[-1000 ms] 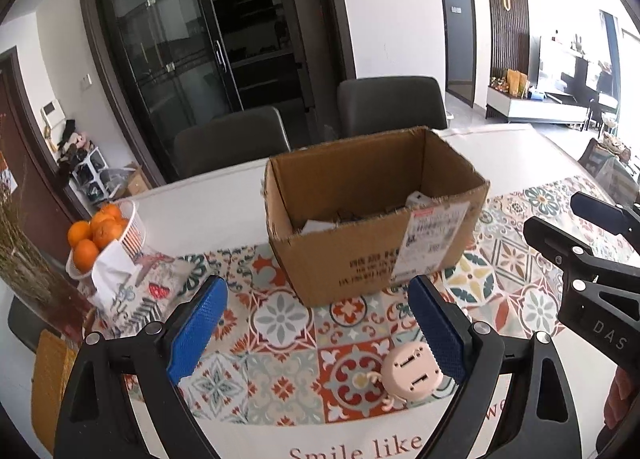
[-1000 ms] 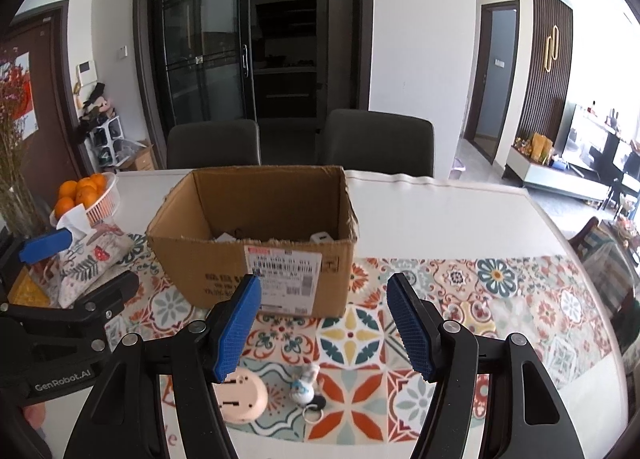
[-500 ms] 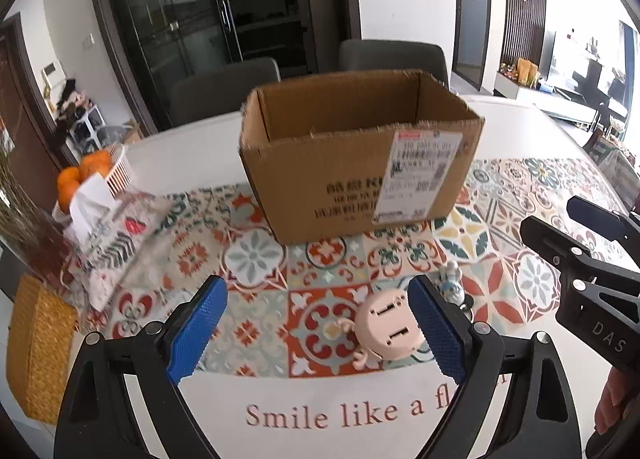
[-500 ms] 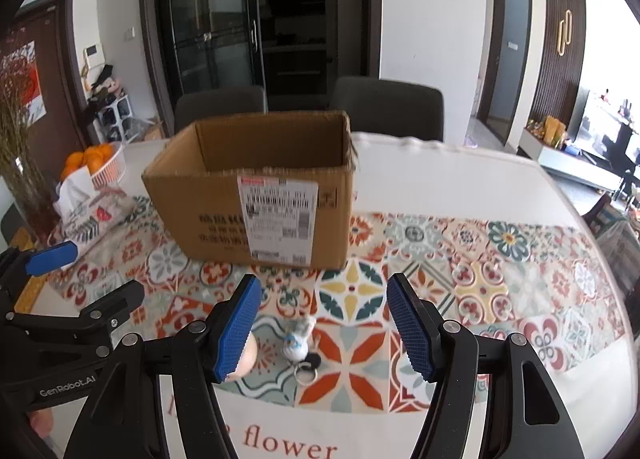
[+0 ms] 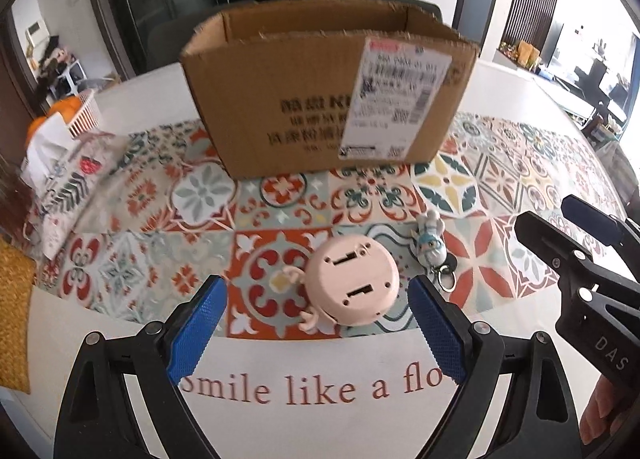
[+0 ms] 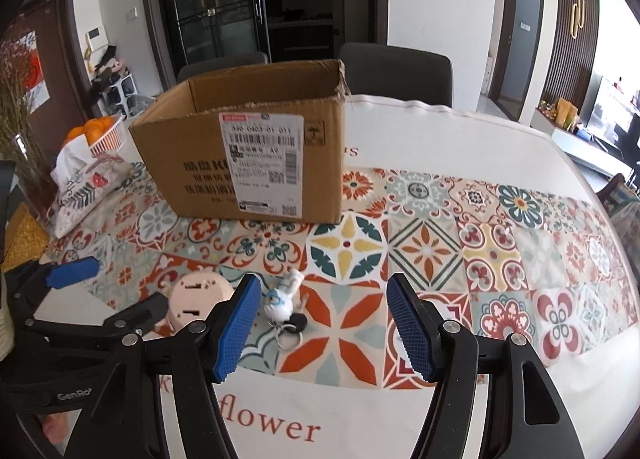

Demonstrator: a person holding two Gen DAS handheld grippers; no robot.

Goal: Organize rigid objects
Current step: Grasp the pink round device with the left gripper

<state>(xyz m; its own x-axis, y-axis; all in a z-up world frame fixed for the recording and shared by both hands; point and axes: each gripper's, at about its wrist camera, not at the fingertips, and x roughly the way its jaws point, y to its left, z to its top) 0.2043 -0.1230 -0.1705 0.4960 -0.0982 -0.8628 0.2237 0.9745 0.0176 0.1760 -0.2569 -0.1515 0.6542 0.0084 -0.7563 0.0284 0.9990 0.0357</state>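
Observation:
A round pink plastic object (image 5: 352, 283) lies face down on the patterned tablecloth, just ahead of my open left gripper (image 5: 316, 327), between its blue pads. It also shows in the right wrist view (image 6: 200, 293). A small white figurine keychain (image 5: 430, 247) lies to its right; in the right wrist view the keychain (image 6: 282, 301) sits just ahead of my open, empty right gripper (image 6: 320, 323), nearer its left pad. An open cardboard box (image 5: 328, 87) stands behind both objects, and shows in the right wrist view (image 6: 248, 155).
A patterned tissue pouch (image 5: 68, 179) and a basket of oranges (image 6: 100, 131) sit at the left. A yellow woven mat (image 5: 14, 299) lies at the left table edge. Dark chairs (image 6: 396, 71) stand behind the table. Dried stems in a vase (image 6: 24, 131) stand far left.
Both grippers have come lower and closer to the table. The pink object now lies between the left pads, and the keychain sits closer to the right gripper. Both stay open.

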